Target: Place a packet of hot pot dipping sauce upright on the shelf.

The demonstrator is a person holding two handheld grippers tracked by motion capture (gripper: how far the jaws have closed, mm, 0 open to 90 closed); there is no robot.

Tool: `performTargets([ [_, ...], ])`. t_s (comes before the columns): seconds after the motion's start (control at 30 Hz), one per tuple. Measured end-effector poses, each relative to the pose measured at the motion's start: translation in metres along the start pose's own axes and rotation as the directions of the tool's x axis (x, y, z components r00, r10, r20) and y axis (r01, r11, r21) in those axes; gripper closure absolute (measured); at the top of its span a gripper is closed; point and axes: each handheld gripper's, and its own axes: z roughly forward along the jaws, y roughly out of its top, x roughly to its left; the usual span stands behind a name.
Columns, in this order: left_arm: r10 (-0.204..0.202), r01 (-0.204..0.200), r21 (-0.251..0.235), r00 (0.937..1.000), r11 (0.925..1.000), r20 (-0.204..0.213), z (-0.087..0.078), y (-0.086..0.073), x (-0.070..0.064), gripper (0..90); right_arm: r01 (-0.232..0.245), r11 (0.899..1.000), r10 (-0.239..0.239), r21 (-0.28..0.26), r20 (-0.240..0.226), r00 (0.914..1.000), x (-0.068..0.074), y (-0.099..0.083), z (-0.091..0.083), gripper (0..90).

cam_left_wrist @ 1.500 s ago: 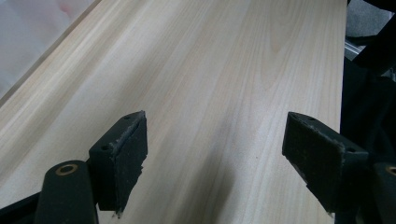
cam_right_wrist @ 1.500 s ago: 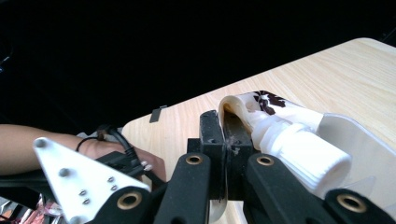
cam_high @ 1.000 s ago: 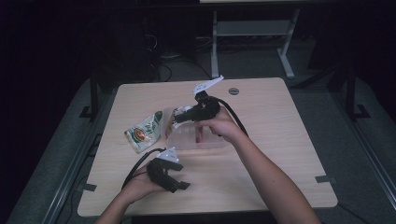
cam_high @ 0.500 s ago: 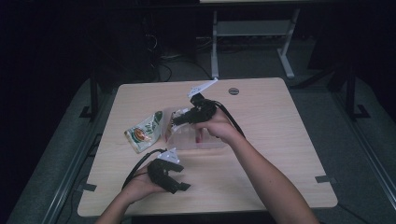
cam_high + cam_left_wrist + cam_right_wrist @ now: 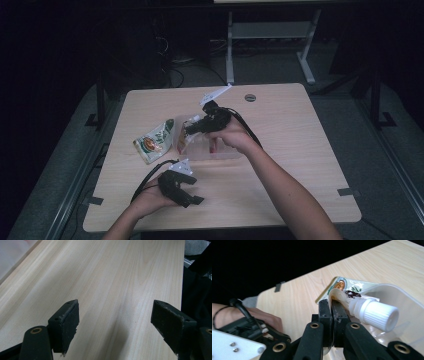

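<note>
Wooden table (image 5: 300, 150) — right gripper (image 5: 331, 312) pinches spouted pouch (image 5: 352, 300); left gripper (image 5: 115, 322) spread, well apart.

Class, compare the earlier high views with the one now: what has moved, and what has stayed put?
The right gripper, shut on a spouted pouch, has shifted slightly left with it over the clear tray. The left gripper stays open, resting near the table's front edge, and the green packet lies where it was.
</note>
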Motion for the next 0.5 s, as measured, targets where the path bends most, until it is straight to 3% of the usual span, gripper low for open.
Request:
performTargets([
  [0.13, 0.000, 0.000, 0.000, 1.0000, 1.0000, 0.001, 0.0000, 0.0000, 0.0000, 22.4, 0.030, 0.999, -0.031, 0.025, 0.029, 0.9991, 0.0028, 0.0012, 0.0026, 87.9],
  [0.5, 0.001, -0.001, -0.005, 1.0000, 1.0000, 0.002, 0.0000, 0.0001, -0.0002, 22.4, 0.032, 0.999, -0.033, 0.011, 0.027, 0.9991, 0.0033, 0.0033, 0.0029, 84.8],
])
